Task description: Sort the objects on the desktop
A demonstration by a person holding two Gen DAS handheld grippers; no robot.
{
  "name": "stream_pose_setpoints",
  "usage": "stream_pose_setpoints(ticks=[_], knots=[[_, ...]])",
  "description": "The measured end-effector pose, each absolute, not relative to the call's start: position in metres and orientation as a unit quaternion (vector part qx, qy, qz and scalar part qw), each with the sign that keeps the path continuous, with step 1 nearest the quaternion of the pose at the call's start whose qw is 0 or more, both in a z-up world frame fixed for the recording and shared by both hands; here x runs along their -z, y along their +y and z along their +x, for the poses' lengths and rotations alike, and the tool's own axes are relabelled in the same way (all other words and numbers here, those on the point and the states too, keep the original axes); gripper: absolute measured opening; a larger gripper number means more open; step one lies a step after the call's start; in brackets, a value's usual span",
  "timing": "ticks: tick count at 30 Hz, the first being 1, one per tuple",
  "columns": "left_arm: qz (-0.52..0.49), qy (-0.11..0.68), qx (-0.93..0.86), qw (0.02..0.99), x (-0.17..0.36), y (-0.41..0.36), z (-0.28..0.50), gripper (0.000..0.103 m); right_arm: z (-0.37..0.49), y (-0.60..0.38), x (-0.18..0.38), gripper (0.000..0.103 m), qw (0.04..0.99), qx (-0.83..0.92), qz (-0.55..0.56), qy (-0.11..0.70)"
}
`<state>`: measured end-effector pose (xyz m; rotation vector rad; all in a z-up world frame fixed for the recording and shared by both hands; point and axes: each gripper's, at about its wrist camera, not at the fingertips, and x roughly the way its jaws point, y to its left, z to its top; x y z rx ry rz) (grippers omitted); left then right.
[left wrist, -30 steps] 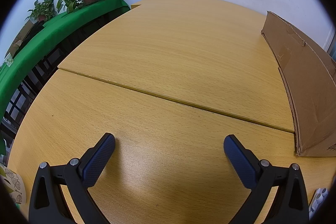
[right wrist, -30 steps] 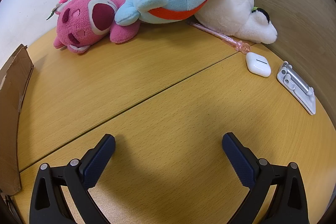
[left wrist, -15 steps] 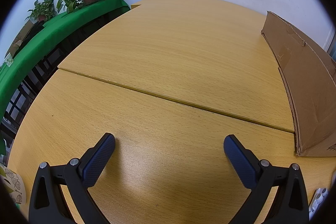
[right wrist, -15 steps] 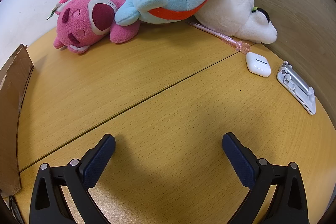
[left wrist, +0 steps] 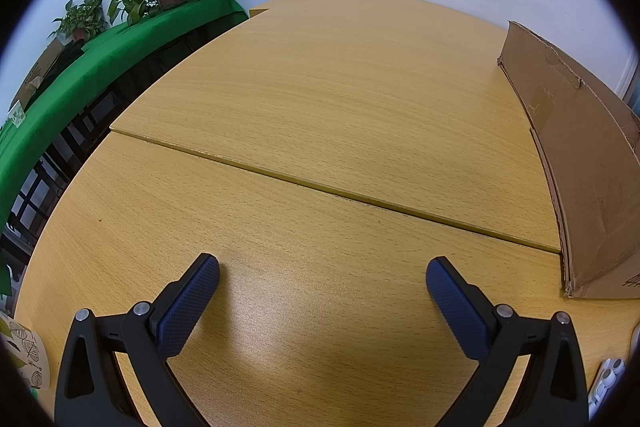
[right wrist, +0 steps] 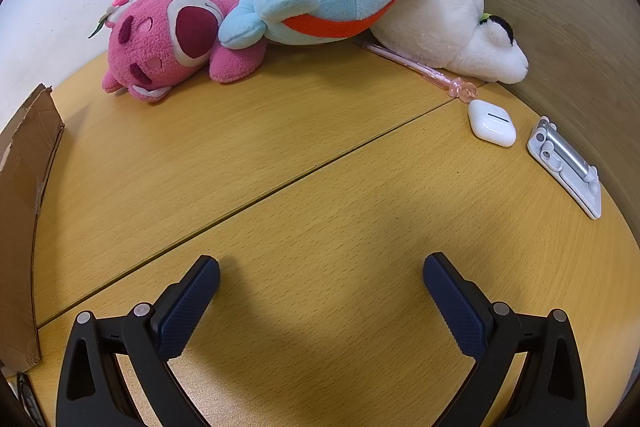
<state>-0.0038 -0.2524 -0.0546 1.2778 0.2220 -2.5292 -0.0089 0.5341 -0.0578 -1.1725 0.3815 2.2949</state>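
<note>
Since both the left gripper (left wrist: 322,277) and the right gripper (right wrist: 321,273) are wide apart and hold nothing, sorting looks barely begun, and the right one probably needs to reach for the white earbud case (right wrist: 491,122).

No visible change in either view (a barely perceptible shift of the cardboard box (right wrist: 24,211) edge).

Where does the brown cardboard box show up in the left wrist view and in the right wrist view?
Left wrist view: the cardboard box stands along the right edge, on the table.
Right wrist view: the same box stands along the left edge.
Shared landmark: the seam between the two tabletop panels runs up to the box in both views.
</note>
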Motion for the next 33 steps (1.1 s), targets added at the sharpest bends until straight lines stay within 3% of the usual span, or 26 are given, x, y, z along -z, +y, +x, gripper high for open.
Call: stream_pose_setpoints(ticks=[12,21,25,33], knots=[[0.446,0.068,0.881,0.14,0.05,-0.244,0.017,0.103,-0.009,0.534,0.058,0.103,0.265,-0.849,-0.434,0.141],[0.329,0.068,0.941,0.044,-0.047,-0.169,0.112,0.103,-0.009,0.534,0.058,0.103,0.265,-0.849,-0.434,0.141],[0.298,0.028,0.954,0.002,-0.086,-0.123,0.146,0.103,-0.008,0.533,0.057,0.103,0.268,-0.849,-0.434,0.142],[0.316,0.007,0.944,-0.09,-0.09,-0.055,0.184,0.103,-0.007,0.532,0.056,0.103,0.242,-0.846,-0.456,0.135]])
